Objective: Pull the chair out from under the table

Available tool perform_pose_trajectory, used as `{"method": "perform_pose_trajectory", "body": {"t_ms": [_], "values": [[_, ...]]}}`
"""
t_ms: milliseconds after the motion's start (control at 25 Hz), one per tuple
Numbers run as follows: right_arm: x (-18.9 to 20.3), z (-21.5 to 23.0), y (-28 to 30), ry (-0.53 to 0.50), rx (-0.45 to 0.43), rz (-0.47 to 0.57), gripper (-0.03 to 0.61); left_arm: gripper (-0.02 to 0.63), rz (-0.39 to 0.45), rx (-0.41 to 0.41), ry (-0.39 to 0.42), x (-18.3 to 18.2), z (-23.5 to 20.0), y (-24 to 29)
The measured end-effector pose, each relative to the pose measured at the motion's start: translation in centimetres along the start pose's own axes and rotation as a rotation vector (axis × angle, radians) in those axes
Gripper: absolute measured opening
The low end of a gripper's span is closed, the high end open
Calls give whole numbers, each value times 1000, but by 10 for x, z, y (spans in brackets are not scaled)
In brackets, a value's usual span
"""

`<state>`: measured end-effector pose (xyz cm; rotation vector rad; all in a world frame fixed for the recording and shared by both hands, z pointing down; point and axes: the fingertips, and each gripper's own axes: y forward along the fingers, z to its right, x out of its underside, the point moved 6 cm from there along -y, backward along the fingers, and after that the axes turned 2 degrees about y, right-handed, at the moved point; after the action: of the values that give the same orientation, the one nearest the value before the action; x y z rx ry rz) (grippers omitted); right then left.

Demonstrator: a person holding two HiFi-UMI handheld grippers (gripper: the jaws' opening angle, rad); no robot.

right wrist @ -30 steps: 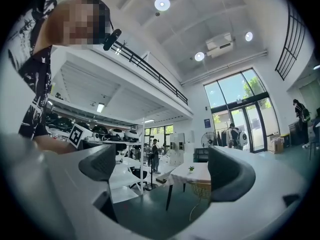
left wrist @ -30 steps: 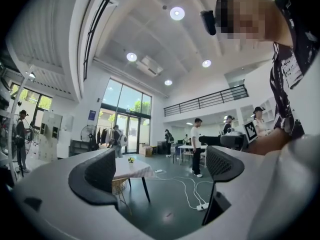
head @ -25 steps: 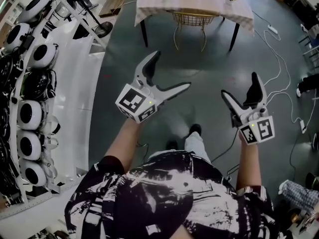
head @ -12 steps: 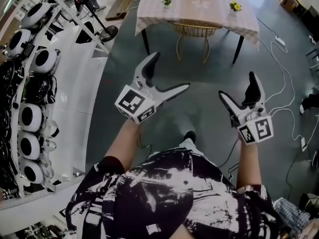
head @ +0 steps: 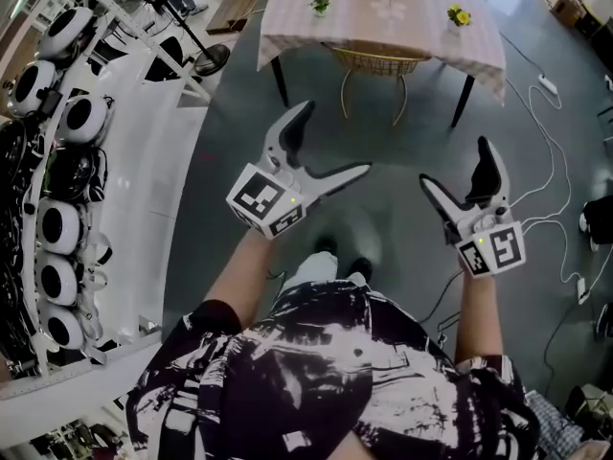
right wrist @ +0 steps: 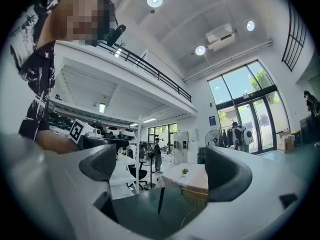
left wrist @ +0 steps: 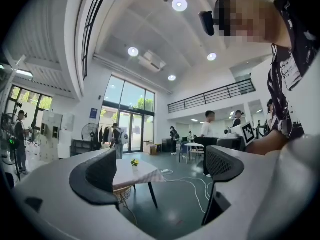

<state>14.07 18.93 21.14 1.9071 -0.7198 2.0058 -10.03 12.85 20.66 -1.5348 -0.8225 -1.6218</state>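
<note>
Gold wire chair (head: 370,62) sits tucked under far desk with pale checked cloth (head: 383,17). Left hand-held gripper (head: 331,140) and right hand-held gripper (head: 458,166) both spread, empty, well apart from it.

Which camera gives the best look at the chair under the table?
The head view: the wire chair shows with its back and legs under the table. Both gripper views catch only a sliver beside a jaw.

readable text: none | blue wall sign (left wrist: 94,113): too small
</note>
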Motion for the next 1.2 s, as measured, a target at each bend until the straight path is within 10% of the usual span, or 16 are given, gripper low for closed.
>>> {"method": "perform_pose_trajectory", "body": {"t_ms": [840,1200], "values": [[24,42,208,-71,108,-49,551,545,8,136,-29,39,-213,59],[33,64,219,-84,112,-84,551,545,12,154,-38,46,-228,85]]}}
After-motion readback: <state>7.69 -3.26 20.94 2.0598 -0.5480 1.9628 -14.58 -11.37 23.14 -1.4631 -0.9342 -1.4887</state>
